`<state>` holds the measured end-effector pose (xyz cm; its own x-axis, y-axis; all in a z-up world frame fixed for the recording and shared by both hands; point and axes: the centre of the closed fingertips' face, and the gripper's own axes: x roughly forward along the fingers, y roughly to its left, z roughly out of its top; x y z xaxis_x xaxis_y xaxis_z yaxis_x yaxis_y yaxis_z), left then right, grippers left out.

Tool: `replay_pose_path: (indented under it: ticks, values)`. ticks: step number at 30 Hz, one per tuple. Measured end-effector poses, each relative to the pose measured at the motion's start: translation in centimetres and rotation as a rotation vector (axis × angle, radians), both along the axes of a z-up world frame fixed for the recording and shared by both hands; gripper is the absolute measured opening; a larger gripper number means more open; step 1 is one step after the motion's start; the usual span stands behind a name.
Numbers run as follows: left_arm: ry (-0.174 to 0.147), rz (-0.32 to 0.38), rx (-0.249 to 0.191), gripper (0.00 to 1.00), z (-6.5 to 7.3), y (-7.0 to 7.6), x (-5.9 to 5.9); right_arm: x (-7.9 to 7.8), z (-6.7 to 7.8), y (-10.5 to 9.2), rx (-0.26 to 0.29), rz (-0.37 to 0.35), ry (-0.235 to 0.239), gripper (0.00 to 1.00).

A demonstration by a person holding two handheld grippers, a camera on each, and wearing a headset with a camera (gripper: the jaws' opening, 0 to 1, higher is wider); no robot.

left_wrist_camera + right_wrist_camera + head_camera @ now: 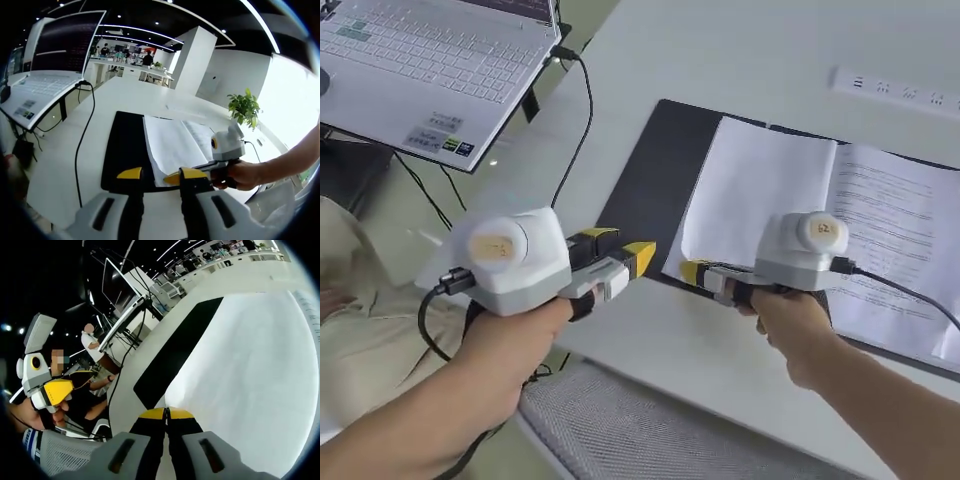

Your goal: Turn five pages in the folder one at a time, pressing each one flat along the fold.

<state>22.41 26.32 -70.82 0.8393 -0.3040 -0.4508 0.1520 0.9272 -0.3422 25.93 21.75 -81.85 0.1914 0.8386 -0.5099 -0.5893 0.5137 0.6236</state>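
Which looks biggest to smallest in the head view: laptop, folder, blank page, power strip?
1. folder, largest.
2. laptop and blank page: about alike. The laptop is cropped by the frame, so I won't rank these two.
3. power strip, smallest, though it lies farther off and is also cropped.

The folder (650, 170) lies open on the table (720, 40); the laptop (430, 60) sits left of it.

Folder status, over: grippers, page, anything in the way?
Left gripper open, hovering beside folder left edge. Right gripper shut on page near corner, page partly lifted. Laptop cable lies left of folder, not touching.
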Motion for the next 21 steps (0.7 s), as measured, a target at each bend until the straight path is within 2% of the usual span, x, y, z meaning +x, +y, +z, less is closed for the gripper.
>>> replay_pose_path:
  ticks: [5,15,16,18,20,21]
  values:
    - [0.005,-0.002,0.000,0.27,-0.3,0.0,0.1,-0.1,0.0,0.2,0.027,-0.019,0.028,0.01]
    - [0.017,-0.020,0.011,0.25,-1.0,-0.3,0.5,-0.4,0.4,0.3,0.052,-0.022,0.039,0.06]
    - [0.020,-0.027,0.011,0.25,-1.2,-0.4,0.6,-0.5,0.8,0.3,0.071,-0.026,0.043,0.06]
    - [0.026,-0.035,0.014,0.24,-1.4,-0.6,0.8,-0.6,0.8,0.0,0.076,-0.031,0.056,0.07]
    - [0.031,-0.043,0.014,0.24,-1.7,-0.7,1.0,-1.1,1.5,0.0,0.112,-0.025,0.063,0.07]
    - [0.033,-0.046,0.014,0.24,-1.8,-0.8,1.1,-1.4,1.7,-0.1,0.132,-0.025,0.084,0.08]
